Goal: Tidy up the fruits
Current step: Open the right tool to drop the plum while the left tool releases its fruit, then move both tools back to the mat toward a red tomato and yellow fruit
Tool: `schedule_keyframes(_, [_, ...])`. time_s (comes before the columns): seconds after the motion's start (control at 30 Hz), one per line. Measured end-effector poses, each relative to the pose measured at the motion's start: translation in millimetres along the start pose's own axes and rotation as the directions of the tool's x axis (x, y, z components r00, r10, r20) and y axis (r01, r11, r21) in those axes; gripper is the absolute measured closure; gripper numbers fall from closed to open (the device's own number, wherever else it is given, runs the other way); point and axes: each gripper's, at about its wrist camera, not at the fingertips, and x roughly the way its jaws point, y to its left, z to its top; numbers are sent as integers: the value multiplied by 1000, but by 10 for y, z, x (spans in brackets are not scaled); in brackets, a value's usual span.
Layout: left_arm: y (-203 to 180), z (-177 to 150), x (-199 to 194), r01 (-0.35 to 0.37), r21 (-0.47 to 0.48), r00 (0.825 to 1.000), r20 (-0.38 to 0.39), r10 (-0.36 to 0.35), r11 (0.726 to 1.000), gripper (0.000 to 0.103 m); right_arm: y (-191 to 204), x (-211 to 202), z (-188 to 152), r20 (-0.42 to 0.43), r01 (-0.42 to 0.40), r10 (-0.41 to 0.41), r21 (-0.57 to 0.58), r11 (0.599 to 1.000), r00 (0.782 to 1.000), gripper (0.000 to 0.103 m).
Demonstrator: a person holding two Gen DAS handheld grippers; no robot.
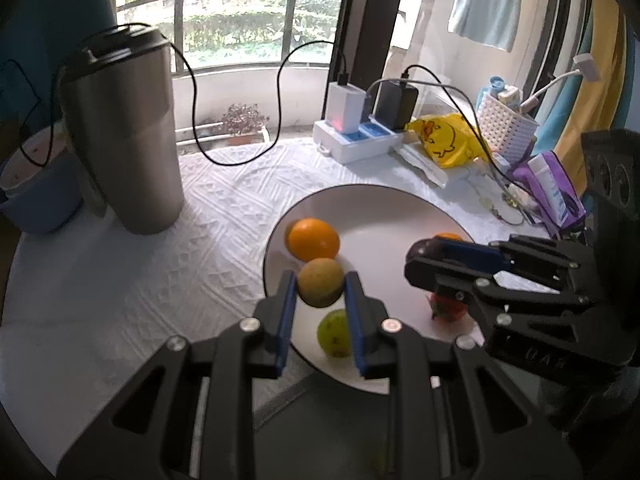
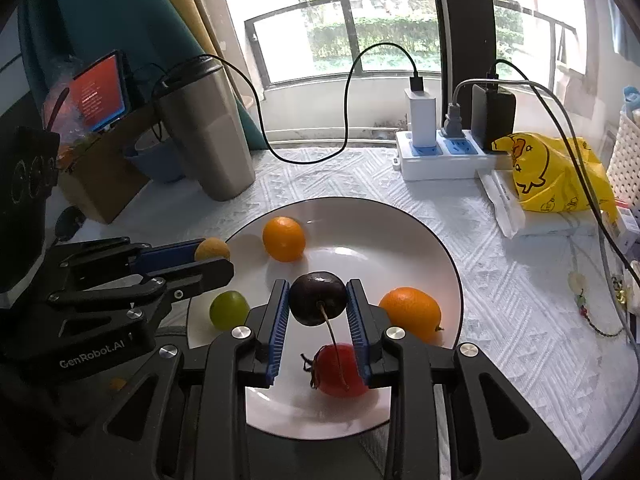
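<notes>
Daylight is pouring through a large window (image 2: 360, 36) with black railings; greenery is showing outside. Yellow curtains (image 2: 192, 12) are hanging beside it, and a white textured cloth is covering the desk (image 2: 500, 280).

A home — balcony window (image 1: 240, 28), hanging towel (image 1: 486, 4), tablecloth (image 1: 180, 240).

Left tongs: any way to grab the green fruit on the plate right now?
Probably not yet. The left tongs are shut on a tan fruit, so they are occupied. The green fruit lies just below them on the plate, otherwise unblocked.
</notes>
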Motion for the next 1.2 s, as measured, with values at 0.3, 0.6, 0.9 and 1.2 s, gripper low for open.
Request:
schedule_keyframes(0.3, [29, 17, 57, 18, -19, 1000, -25, -18, 1000, 77, 19, 47, -10, -8, 12, -12, -4, 1000, 1000, 72])
schedule_keyframes(0.6, [62, 6, -135, 15, -47, 1000, 7, -15, 999, 58, 68, -82, -6, 10, 33, -32, -5, 999, 999, 66])
schedule_keyframes(0.9, [131, -106, -489, -8, -71, 999, 49, 12, 997, 58, 248, -357, -39, 43, 38, -37, -18, 999, 998, 65])
schedule_keyframes(1.2, [170, -310, -816, -26, -76, 997, 74, 32, 997, 57, 472, -572, -135, 59, 36, -34, -33, 999, 998, 65])
